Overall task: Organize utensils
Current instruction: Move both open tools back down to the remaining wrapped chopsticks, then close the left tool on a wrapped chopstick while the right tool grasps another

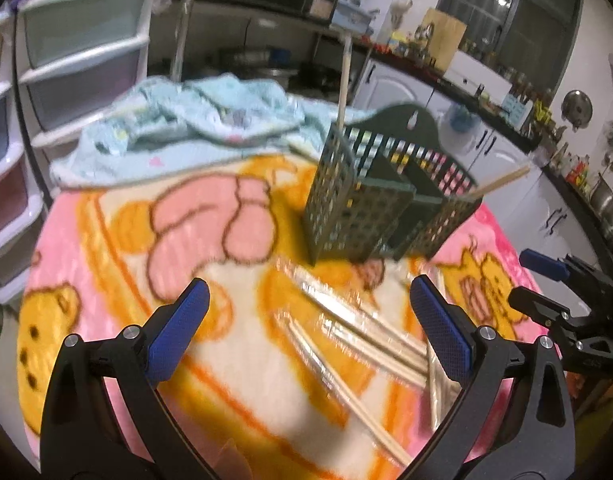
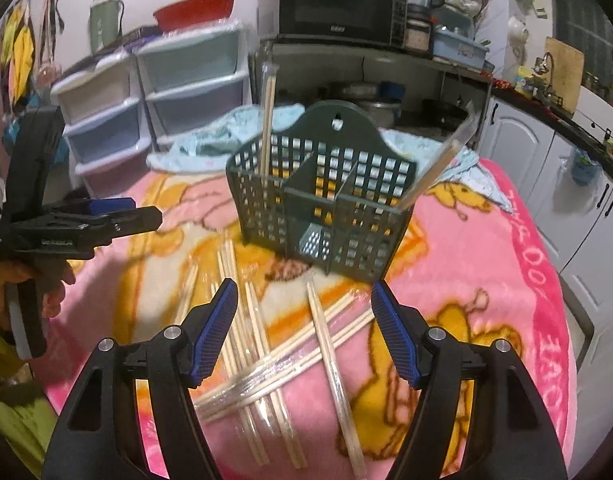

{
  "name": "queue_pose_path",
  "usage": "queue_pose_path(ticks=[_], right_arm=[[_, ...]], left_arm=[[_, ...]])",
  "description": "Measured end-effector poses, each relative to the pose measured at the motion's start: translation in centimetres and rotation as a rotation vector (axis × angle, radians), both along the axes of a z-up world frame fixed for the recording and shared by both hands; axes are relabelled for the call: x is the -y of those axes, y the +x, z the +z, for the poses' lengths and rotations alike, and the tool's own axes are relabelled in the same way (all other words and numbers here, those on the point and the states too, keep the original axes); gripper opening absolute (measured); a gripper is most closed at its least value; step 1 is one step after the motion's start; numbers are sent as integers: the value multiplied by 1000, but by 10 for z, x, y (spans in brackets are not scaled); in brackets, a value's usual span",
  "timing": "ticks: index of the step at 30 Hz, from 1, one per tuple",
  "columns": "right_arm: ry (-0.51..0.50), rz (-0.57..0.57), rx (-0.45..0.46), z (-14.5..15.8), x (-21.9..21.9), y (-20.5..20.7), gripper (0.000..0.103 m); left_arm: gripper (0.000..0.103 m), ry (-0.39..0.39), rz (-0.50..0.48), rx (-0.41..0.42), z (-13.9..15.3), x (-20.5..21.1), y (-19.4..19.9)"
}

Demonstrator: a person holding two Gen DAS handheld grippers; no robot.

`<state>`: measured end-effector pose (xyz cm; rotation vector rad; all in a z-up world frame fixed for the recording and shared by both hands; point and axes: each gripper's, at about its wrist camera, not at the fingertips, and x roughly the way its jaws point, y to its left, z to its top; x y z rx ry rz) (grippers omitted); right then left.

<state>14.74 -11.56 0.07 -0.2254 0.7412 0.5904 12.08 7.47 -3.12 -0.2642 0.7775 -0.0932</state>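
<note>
Left gripper (image 1: 308, 316) jaws spread wide, nothing between the pads, hovering over the pink cartoon blanket (image 1: 118, 264). Right gripper (image 2: 304, 316) also spread wide, empty.

Dark green utensil basket (image 2: 326, 200) stands upright on the blanket, straight ahead of the right gripper and just beyond its fingertips; from the left gripper it sits ahead and slightly right. Basket has a perforated wall and inner dividers making compartments. One wrapped chopstick pair (image 2: 266, 120) stands nearly upright in the basket's left compartment, another wrapped pair (image 2: 442, 160) leans out to the right from the right compartment.

Loose chopsticks pile (image 2: 266, 352), in clear wrappers, lies crisscrossed on the blanket directly under and between the right gripper's fingers, in front of the basket. In the left wrist view the same pile (image 1: 358, 340) lies between the left fingers, toward the right one; blurred.

Left gripper shows in the right wrist view at far left, seen side-on. Right gripper shows at the far right edge of the left view.

Light blue towel (image 1: 194, 120) is bunched behind the basket. Plastic drawer unit (image 2: 194, 80) and microwave (image 2: 334, 4) stand further back.
</note>
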Motion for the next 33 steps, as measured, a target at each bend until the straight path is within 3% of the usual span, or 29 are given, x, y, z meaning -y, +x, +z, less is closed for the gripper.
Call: queue_pose_path(ticks=[10,18,23,26,30,33], right_arm=[[-86,34,-76,-38,-16,23,66],[-102,38,-119,-52,-22,38,66],[-120,43,-147,-60,-27,53,66],[-122,48,-180,-66,-30,62,61],[-144,52,-211,-73,-37,73,55],[-164,66,-241,-80,-45,78,44]], left_arm=[[89,-41,-26,-125,-39,2,6],[60,-112,-24,-217,-66,-1,19],[52,-157,-1,-240,-71,-8,28],[44,-154,3,-251,-70,-8,33],[39,-136,7,-266,-73,-7,39],[38,-113,7,-271,-72,-5,43]])
